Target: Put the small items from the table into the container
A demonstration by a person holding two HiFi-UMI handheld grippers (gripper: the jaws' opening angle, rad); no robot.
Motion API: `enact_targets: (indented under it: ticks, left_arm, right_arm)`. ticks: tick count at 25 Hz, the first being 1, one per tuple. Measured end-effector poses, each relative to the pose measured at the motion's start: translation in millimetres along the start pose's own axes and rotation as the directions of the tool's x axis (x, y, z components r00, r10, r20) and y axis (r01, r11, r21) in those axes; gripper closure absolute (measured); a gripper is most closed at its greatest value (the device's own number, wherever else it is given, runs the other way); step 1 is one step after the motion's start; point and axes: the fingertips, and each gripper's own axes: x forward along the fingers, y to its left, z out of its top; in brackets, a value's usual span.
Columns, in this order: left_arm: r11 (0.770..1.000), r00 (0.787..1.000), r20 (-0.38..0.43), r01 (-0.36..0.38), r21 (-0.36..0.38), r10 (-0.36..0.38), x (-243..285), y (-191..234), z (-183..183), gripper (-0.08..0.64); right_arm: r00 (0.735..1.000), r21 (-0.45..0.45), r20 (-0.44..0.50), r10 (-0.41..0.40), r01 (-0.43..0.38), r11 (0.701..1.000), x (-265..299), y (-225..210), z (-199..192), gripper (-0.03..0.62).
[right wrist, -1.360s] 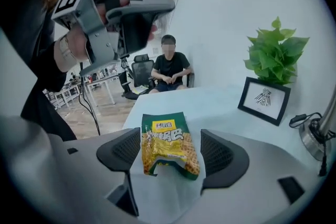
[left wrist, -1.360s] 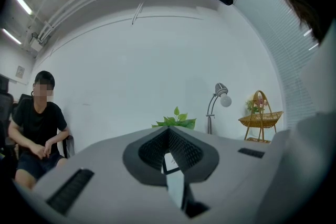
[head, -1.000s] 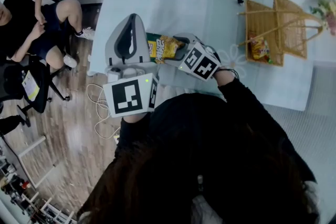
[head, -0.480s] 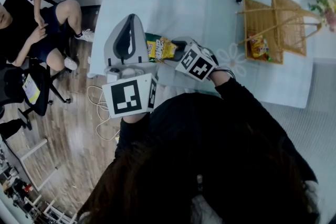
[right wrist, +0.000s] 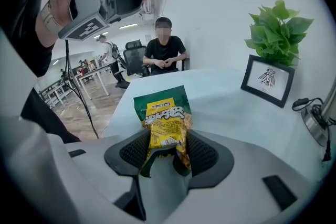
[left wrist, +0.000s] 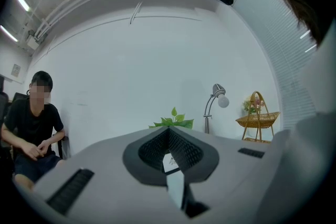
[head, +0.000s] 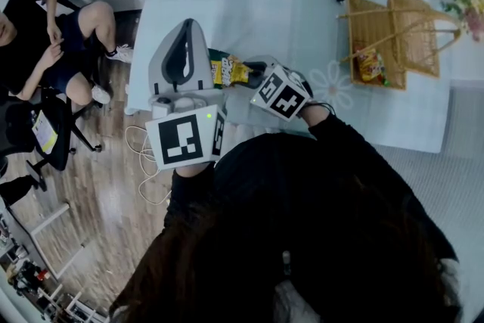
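My right tongs (right wrist: 167,148) are closing on one packet (right wrist: 165,124), pads touching its sides. My left tongs (left wrist: 169,138) beside them are pressed together, empty. A second packet (head: 368,66) lies in the one basket (head: 412,34), well right of both, on the pale table (head: 265,19). Wood floor (head: 98,200) lies left, where one person (head: 45,34) sits.

Open-plan office — rows of desks (right wrist: 63,85), swivel chairs (right wrist: 132,56), ceiling strip lights (right wrist: 125,25) beyond the table.

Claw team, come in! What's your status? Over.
Right claw closing on the yellow-and-green snack packet. Left claw shut, empty. Woven wicker basket across the pale table, small orange packet inside; nothing blocking the way.
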Motion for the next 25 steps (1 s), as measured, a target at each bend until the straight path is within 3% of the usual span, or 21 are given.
enact_targets:
  ticks: [10,18,25]
  left_arm:
    - [0.999,0.999,0.003,0.043,-0.002,-0.043,12.8,-15.4,0.7,0.558]
    - [0.994,0.994,0.008,0.109,-0.005,-0.109,30.4,-41.0,1.2,0.558]
    - [0.981,0.981,0.021,0.193,-0.007,-0.193,45.7,-73.4,5.2,0.558]
  right_arm:
    - [0.999,0.056,0.028,-0.046,0.044,0.997,-30.4,-13.5,-0.4,0.388]
    - [0.984,0.121,0.085,-0.158,0.148,0.982,-81.9,-39.2,-4.8,0.39]
    - [0.959,0.224,0.123,-0.253,0.222,0.949,-132.4,-57.6,-13.1,0.39]
